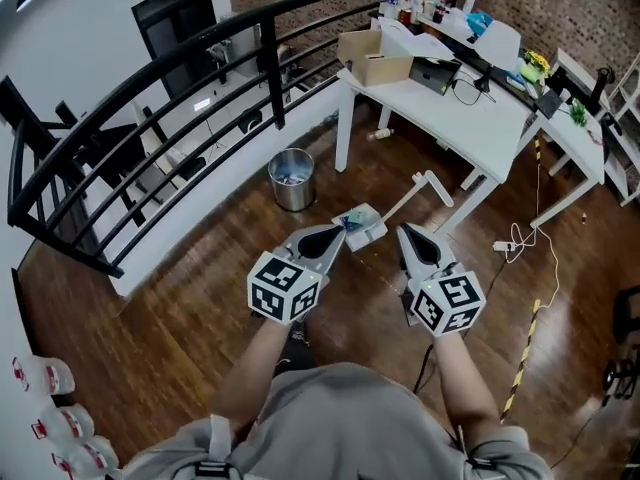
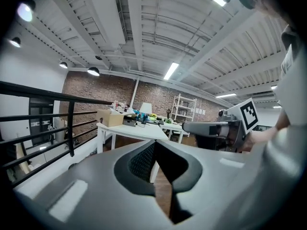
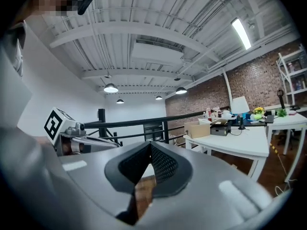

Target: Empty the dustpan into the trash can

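Zero of the job is getting done yet: you're holding the left gripper [image 1: 330, 236] and right gripper [image 1: 410, 233] pinched closed on nothing, while the dustpan [image 1: 365, 228] is sitting loaded on the floor [image 1: 200, 318] ahead, near the trash can [image 1: 292, 180].

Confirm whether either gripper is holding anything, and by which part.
Nothing is held. The left gripper and right gripper are both shut with nothing between their jaws; the dustpan lies on the floor ahead.
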{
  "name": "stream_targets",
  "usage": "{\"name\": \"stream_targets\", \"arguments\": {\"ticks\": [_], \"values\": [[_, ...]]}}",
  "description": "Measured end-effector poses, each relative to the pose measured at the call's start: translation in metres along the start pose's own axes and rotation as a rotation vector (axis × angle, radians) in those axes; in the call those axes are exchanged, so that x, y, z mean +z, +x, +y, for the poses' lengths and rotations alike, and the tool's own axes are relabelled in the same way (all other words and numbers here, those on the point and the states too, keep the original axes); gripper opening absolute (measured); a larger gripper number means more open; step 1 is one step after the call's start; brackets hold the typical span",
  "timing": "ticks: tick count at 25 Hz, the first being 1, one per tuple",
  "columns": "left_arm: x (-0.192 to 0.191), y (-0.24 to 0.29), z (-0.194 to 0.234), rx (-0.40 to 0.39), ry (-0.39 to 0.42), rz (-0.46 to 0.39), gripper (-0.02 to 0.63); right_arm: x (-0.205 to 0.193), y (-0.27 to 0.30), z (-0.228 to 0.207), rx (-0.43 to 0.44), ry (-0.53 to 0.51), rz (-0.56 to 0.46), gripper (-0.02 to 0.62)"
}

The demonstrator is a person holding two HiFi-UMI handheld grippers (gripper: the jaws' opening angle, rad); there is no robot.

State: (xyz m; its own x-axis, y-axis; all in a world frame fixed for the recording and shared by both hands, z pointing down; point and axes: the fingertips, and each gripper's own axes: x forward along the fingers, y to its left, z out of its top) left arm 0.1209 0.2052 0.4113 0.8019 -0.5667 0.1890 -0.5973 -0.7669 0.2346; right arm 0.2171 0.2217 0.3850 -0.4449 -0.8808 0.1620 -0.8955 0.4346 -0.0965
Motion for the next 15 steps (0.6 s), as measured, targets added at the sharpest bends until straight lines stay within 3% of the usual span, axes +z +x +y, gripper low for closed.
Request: {"name": "stream_targets", "arguments": {"ticks": [8,15], "values": [[0.015,0.052,0.095,-0.128,-0.027,0.072,0.003,-0.006,0.088,-0.038,-0.166,0.079,0.045,0.000],[0.002,0.131,0.118,-0.218,-0.033,0.143,0.003,-0.042,0.112,-0.112,-0.314,0.170,0.078,0.000]]}}
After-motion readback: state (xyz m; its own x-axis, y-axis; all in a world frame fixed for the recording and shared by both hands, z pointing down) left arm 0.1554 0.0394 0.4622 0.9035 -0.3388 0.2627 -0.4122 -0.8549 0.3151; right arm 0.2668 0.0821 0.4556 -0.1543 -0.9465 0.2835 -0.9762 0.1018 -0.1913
